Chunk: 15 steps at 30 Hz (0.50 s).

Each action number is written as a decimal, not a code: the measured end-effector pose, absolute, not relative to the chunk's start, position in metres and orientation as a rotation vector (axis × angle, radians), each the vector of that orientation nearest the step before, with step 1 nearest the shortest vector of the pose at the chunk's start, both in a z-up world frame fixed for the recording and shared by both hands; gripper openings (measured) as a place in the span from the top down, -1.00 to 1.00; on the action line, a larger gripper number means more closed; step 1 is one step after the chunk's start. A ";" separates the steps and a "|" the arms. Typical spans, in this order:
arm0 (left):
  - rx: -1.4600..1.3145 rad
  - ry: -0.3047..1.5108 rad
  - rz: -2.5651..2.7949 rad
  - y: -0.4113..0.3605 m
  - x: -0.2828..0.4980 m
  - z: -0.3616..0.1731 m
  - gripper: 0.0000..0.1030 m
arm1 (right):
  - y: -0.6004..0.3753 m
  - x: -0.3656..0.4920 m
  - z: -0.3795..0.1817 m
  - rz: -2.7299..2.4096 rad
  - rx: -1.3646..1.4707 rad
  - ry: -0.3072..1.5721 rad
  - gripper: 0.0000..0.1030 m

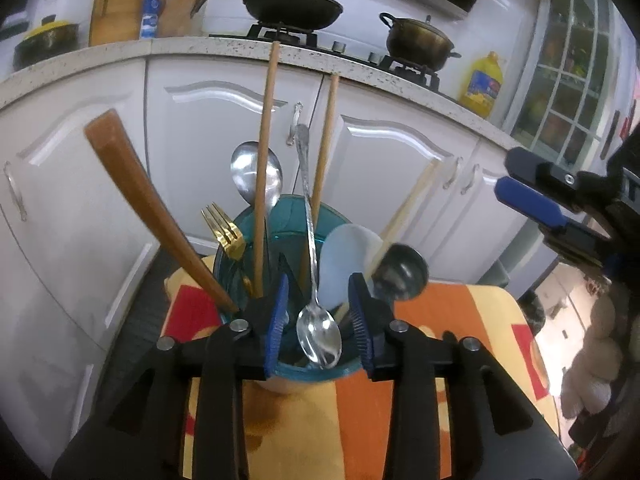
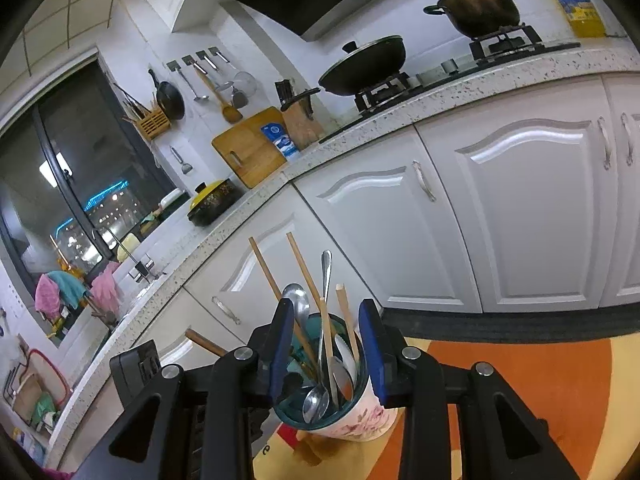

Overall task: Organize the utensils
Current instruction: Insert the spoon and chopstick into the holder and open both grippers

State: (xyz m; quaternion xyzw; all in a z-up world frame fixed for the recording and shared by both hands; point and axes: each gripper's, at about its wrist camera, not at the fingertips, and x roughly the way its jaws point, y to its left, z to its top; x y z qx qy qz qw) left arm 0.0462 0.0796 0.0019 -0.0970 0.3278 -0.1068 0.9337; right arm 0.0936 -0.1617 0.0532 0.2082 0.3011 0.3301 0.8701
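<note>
utensils (image 1: 260, 184) upright in cup (image 2: 352, 420), floral side only in right view, left gripper (image 1: 318, 316) spread, right gripper (image 2: 328, 348) spread

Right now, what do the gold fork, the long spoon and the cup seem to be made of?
Gold fork: probably metal with a glossy gold finish; it gleams.
Long spoon: polished steel, by its mirror reflections.
Cup: looks like glazed ceramic, white outside with pink flowers, teal inside; plastic cannot be ruled out.
</note>
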 end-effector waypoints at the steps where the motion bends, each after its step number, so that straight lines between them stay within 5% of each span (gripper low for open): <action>1: -0.193 0.670 -0.221 0.079 0.044 0.003 0.38 | -0.162 0.093 0.053 0.690 0.435 0.632 0.38; 15: 0.030 0.841 -0.202 0.064 0.044 -0.007 0.38 | -0.154 0.083 0.045 0.714 0.363 0.685 0.37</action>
